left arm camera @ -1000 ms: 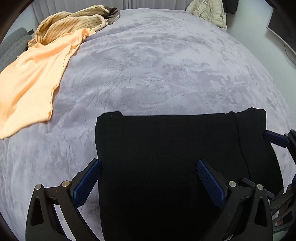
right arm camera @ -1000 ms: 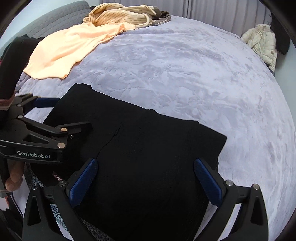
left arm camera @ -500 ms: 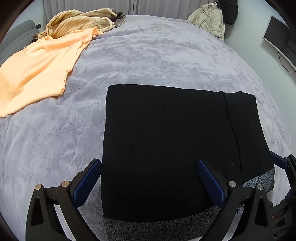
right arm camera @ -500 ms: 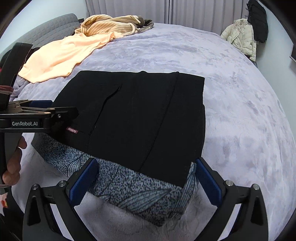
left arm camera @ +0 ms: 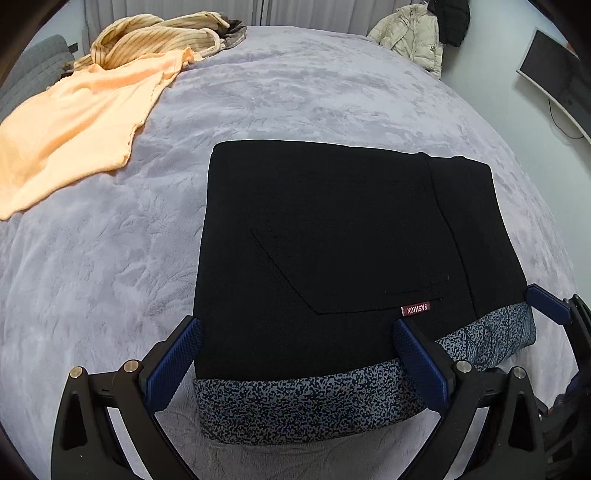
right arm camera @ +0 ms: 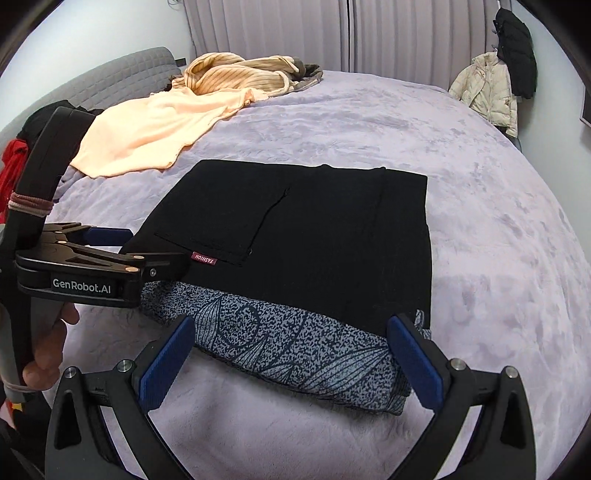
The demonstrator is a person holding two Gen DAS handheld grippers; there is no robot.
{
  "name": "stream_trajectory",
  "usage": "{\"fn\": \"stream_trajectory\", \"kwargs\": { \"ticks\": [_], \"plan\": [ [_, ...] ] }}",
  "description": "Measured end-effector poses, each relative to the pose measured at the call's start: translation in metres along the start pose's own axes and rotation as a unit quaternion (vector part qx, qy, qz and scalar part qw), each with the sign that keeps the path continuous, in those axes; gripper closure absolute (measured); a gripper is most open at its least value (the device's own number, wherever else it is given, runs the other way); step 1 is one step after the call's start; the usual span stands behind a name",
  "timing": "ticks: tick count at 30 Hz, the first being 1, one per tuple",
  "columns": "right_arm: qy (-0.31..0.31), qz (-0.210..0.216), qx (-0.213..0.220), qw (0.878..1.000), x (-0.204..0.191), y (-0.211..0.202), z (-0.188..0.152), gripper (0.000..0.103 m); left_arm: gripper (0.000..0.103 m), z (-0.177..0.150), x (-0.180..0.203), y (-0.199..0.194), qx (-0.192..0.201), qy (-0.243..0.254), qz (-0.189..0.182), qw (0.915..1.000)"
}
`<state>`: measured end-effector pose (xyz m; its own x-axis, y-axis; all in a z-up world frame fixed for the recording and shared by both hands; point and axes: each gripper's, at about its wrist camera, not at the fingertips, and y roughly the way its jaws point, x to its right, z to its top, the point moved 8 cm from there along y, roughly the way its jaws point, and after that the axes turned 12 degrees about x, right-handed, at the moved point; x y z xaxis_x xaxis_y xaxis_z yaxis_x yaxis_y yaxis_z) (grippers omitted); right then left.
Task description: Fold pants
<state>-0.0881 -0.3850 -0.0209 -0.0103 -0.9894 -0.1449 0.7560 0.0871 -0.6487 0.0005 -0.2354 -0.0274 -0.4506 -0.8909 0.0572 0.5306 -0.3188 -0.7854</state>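
Observation:
The black pants (left arm camera: pixel 332 251) lie folded into a flat rectangle on the lavender bed, on top of a folded blue-speckled garment (left arm camera: pixel 306 402) whose near edge sticks out. They also show in the right wrist view (right arm camera: pixel 314 229), with a red FASHION tag (right arm camera: pixel 204 259). My left gripper (left arm camera: pixel 295 358) is open and empty, just in front of the pile's near edge. My right gripper (right arm camera: pixel 291 354) is open and empty at the pile's near right corner. The left gripper also shows from the side in the right wrist view (right arm camera: pixel 122 247).
An orange shirt (left arm camera: pixel 74 122) and a striped yellow garment (left arm camera: pixel 155 40) lie at the far left of the bed (left arm camera: pixel 332 92). A cream jacket (left arm camera: pixel 410 33) hangs at the far right. Red and dark clothes (right arm camera: pixel 11 166) sit left by the grey headboard.
Both grippers have pulled back toward me from over the pants. The speckled garment under the pants has come into view. The pants lie flat and have not moved.

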Motion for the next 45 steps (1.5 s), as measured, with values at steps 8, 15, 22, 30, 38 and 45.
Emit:
{"fn": "stream_trajectory", "kwargs": {
  "ticks": [8,15,22,30,38,45],
  "plan": [
    [-0.024,-0.013,-0.006,1.000,-0.004,-0.006,0.001,0.000,0.001,0.004,0.000,-0.009,0.000,0.000,0.005,1.0000],
    [-0.034,-0.016,0.013,0.999,-0.016,-0.022,0.007,0.000,0.001,0.008,0.010,-0.023,0.025,0.028,0.020,0.9991],
    [-0.017,-0.008,-0.008,1.000,0.000,0.015,0.021,0.000,0.001,0.027,0.010,0.007,0.004,0.000,0.020,0.9998],
    [-0.045,-0.016,-0.046,0.998,0.006,0.041,0.021,0.000,0.001,0.031,0.012,0.020,-0.012,0.006,0.036,0.9992],
    [-0.021,-0.053,-0.025,0.998,0.008,0.017,0.023,0.000,0.001,0.031,0.012,0.004,0.023,-0.008,0.054,0.9982],
    [-0.005,-0.079,-0.037,0.996,0.018,0.019,0.023,0.000,0.001,0.029,0.003,-0.003,0.024,-0.031,0.082,0.9959]
  ]
}}
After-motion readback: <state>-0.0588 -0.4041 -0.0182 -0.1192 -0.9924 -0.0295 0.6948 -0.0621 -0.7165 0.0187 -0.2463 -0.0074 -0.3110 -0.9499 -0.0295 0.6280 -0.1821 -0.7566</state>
